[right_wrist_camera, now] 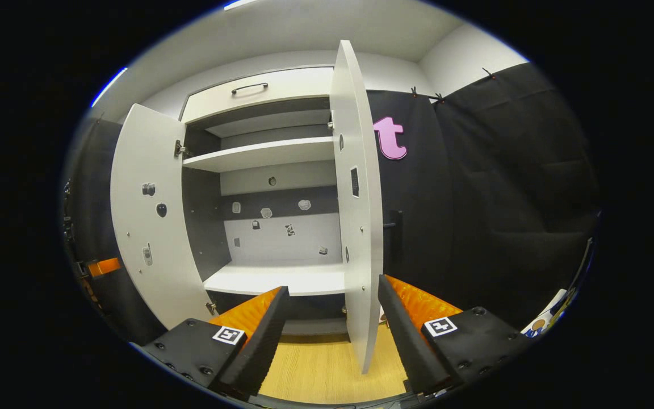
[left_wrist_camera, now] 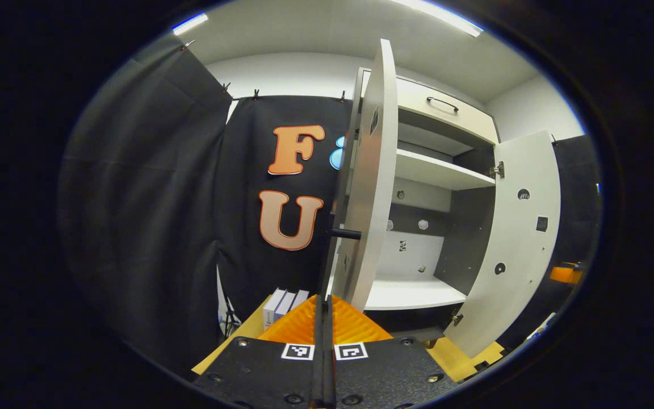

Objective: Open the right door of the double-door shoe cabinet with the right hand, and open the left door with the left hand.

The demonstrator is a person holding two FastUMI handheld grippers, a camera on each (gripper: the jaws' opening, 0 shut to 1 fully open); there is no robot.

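Both doors of the shoe cabinet (right_wrist_camera: pixel 259 91) stood swung out, shelves inside bare; task looked near done, w/ only release and pull-back left.

Left gripper view: the left gripper (left_wrist_camera: pixel 323 318) had its fingers pressed together, nothing pinched between them; the left door (left_wrist_camera: pixel 368 187) stood edge-on just ahead, its dark handle (left_wrist_camera: pixel 345 233) sticking out to the booth-wall side, apart from the gripper; the right door (left_wrist_camera: pixel 517 238) hung wide open farther off.

Right gripper view: the right gripper (right_wrist_camera: pixel 332 318) was spread wide, the edge of the right door (right_wrist_camera: pixel 357 204) running down between its fingers w/o clear contact on either side; that door's handle (right_wrist_camera: pixel 395 227) sat on the far face, untouched; the left door (right_wrist_camera: pixel 148 216) was fully open across the cabinet.

To finish well, judged: draw each gripper straight back along its own line, no sideways drag; the right one esp. should stay spread so neither finger catches the door edge and swings it shut; left could nudge its door wider if needed, pushing near the handle, not the hinge side.
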